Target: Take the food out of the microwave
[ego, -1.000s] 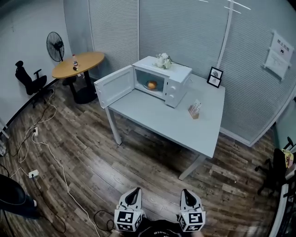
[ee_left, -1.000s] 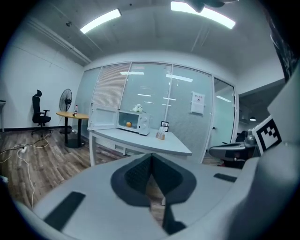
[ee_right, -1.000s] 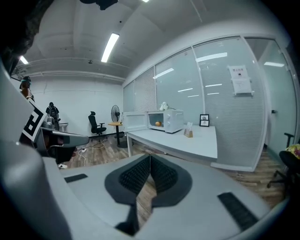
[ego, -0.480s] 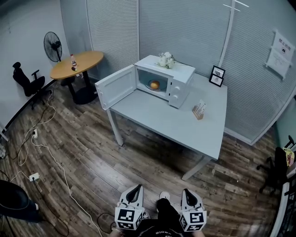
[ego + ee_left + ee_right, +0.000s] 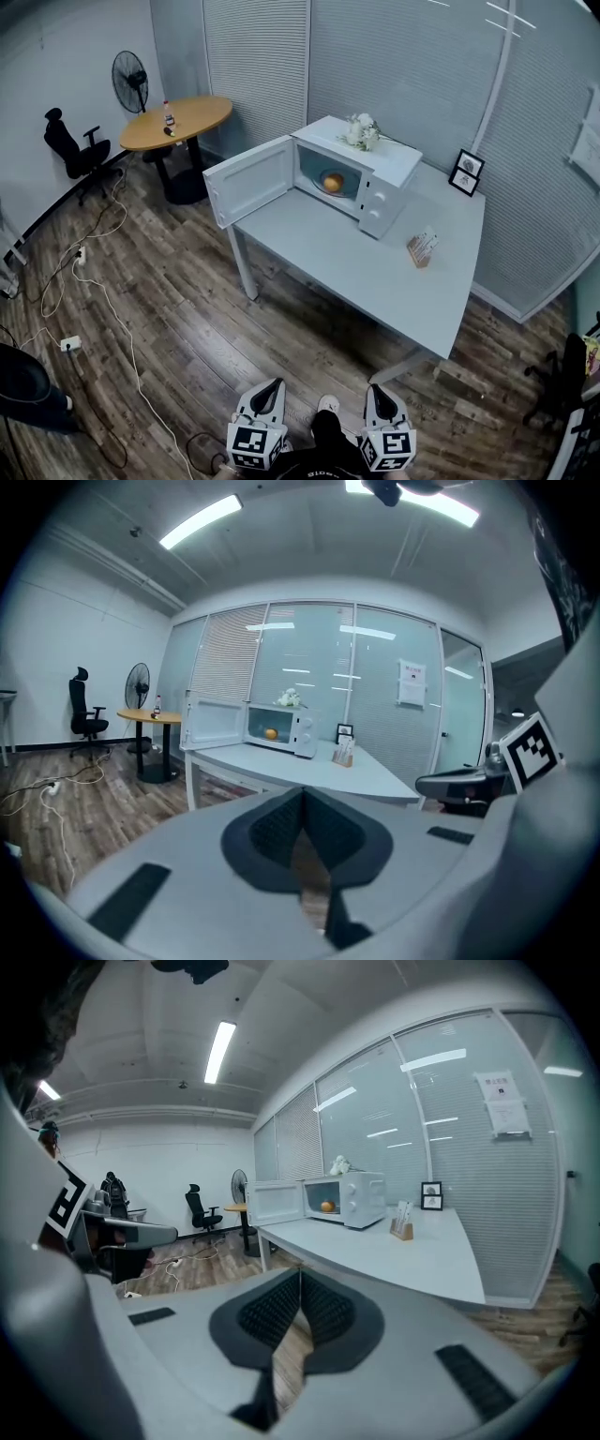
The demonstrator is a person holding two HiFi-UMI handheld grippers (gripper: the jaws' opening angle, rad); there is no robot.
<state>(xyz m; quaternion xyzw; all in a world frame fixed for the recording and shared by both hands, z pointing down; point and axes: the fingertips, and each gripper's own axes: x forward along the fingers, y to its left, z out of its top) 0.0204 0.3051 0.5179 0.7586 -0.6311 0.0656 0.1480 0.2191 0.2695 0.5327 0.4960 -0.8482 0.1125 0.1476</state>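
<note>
The orange food [image 5: 332, 182] is sitting inside the microwave [image 5: 375, 159], and the microwave's door [image 5: 251, 180] is standing open at its left. Both grippers are hovering well apart from the microwave. The left gripper [image 5: 302, 794] and the right gripper [image 5: 300, 1277] are each keeping their pads pressed together on nothing. Only the head view is showing a shoe [image 5: 327, 405] on the wood floor [image 5: 187, 319], far in front of the microwave. Only the gripper views are catching the ceiling lights [image 5: 202, 522] above the microwave.
</note>
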